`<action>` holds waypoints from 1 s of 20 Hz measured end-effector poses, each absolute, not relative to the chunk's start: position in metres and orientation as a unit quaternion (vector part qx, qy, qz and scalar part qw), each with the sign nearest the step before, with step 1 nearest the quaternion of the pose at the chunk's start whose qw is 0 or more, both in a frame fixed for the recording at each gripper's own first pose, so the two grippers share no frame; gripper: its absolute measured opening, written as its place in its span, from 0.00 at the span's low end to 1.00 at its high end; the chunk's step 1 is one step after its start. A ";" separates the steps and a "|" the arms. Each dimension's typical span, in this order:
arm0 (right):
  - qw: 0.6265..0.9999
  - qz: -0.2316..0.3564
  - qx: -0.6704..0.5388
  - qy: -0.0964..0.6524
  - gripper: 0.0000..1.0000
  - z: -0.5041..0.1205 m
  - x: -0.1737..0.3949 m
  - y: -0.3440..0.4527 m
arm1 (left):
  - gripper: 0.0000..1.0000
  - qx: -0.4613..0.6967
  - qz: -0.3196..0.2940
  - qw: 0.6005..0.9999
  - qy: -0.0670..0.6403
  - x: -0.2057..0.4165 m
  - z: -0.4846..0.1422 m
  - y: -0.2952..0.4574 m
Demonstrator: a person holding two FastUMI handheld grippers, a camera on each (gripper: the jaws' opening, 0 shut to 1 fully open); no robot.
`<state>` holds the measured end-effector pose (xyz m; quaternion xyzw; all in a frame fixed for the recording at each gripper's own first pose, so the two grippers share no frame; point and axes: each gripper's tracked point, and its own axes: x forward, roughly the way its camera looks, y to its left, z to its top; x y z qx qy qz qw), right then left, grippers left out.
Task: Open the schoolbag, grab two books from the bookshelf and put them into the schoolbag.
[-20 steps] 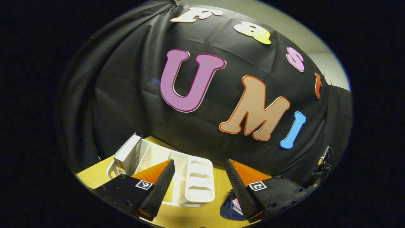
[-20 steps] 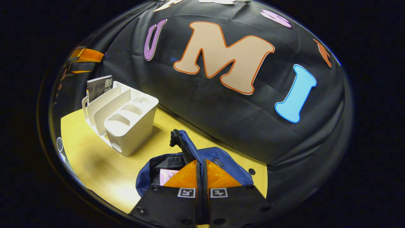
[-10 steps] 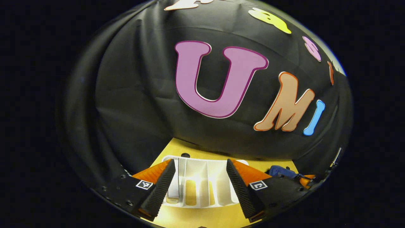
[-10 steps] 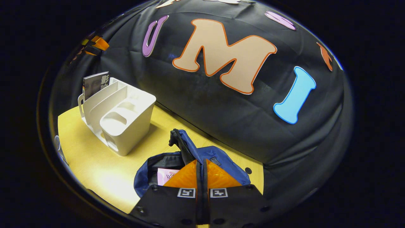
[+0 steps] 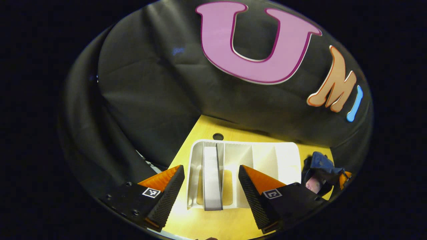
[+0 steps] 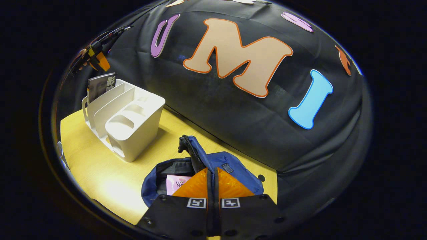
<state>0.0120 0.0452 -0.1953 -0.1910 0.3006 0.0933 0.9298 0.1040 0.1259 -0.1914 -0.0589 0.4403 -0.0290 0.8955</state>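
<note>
L gripper hangs above the white bookshelf, jaws spread wide w/ nothing between them; seen from above, they straddle the shelf's leftmost slot. One book stands upright in that slot, edge up; other slots look bare. Shelf sits on the yellow counter, a small dark hole in the counter just behind it, near the black cloth wall. In the right gripper view the same shelf is at far left w/ the book's cover poking above its back divider, and the L gripper shows up high above it at the edge. Blue schoolbag lies to the shelf's right on the counter, apart from it, mouth open, a pink book inside. R gripper is at the bag's rim, jaws closed together; can't tell if fabric is pinched between them.
</note>
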 end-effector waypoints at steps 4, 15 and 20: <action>0.928 0.090 -0.198 0.302 0.02 -0.200 0.010 0.048 | 0.95 -0.027 -0.028 0.876 0.480 0.103 -0.223 0.127; 0.924 0.072 -0.211 0.312 0.02 -0.209 0.001 0.063 | 0.57 0.036 -0.050 0.837 0.543 0.093 -0.268 0.125; 0.927 0.078 -0.201 0.308 0.03 -0.207 0.005 0.057 | 0.36 0.014 -0.030 0.840 0.541 0.087 -0.261 0.121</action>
